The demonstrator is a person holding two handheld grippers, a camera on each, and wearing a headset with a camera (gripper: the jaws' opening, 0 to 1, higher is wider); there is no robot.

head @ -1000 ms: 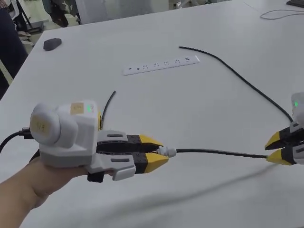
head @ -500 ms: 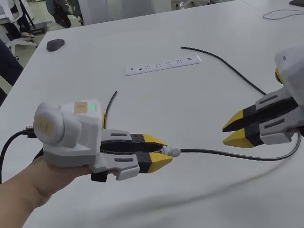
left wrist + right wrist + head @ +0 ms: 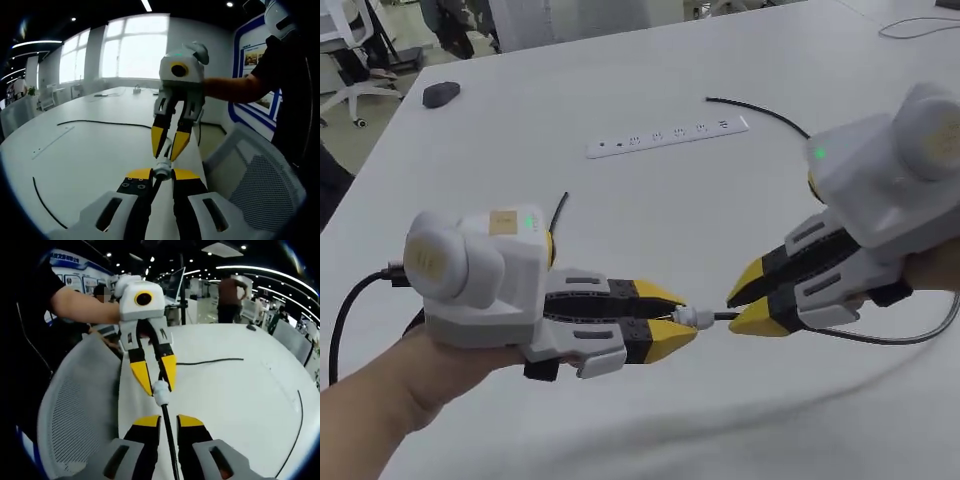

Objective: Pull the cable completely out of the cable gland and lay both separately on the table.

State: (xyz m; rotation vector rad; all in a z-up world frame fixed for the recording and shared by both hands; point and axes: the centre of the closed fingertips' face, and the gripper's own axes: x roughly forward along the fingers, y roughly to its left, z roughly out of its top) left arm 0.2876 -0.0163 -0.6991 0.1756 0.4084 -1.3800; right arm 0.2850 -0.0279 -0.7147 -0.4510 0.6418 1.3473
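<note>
clamped on cable gland (image 3: 698, 318) with left gripper (image 3: 682, 317), above the table (image 3: 620, 210). straddling the cable (image 3: 168, 440) just beside the gland with right gripper (image 3: 735, 311), jaws apart, not yet closed. risk of nipping the gland's mouth if closed this near; of slipping along the jacket under a weak grip; of twisting the gland free on a sideways tug. since half a second back: right gripper brought in from farther along the cable.

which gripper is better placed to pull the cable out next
Right: the fingers of the right gripper straddle the thin black cable beside the small white plastic cable gland, ready to shut and pull. The left gripper is shut on the gland, anchoring it.
</note>
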